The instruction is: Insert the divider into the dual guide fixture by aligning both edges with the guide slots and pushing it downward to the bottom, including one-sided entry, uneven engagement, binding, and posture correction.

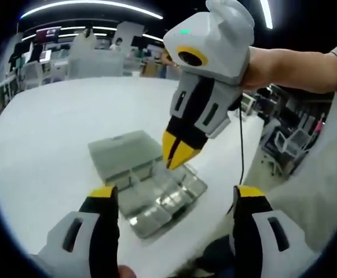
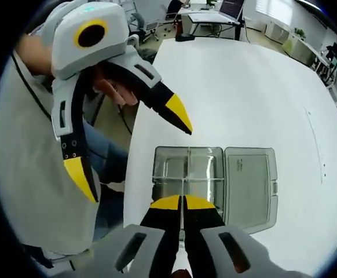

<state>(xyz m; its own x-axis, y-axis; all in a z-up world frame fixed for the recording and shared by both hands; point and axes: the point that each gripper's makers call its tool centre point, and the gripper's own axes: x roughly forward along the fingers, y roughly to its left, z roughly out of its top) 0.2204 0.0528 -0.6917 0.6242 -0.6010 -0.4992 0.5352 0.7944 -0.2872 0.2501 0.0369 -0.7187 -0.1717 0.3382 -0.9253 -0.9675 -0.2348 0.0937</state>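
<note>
Divider (image 2: 183, 200) pinched edge-on between right gripper (image 2: 182, 202) tips above clear box (image 2: 215, 174); left gripper (image 1: 171, 204) wide apart.

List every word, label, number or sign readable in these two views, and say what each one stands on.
None can be read.
Clear plastic box and its open lid: no print visible.
Left gripper and right gripper: yellow tips, a green light, no lettering.
Monitors in the background: too small and blurred.

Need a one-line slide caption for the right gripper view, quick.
Right gripper, shut on a thin clear divider, poised above the open compartment box on the white table; left gripper open alongside.
</note>
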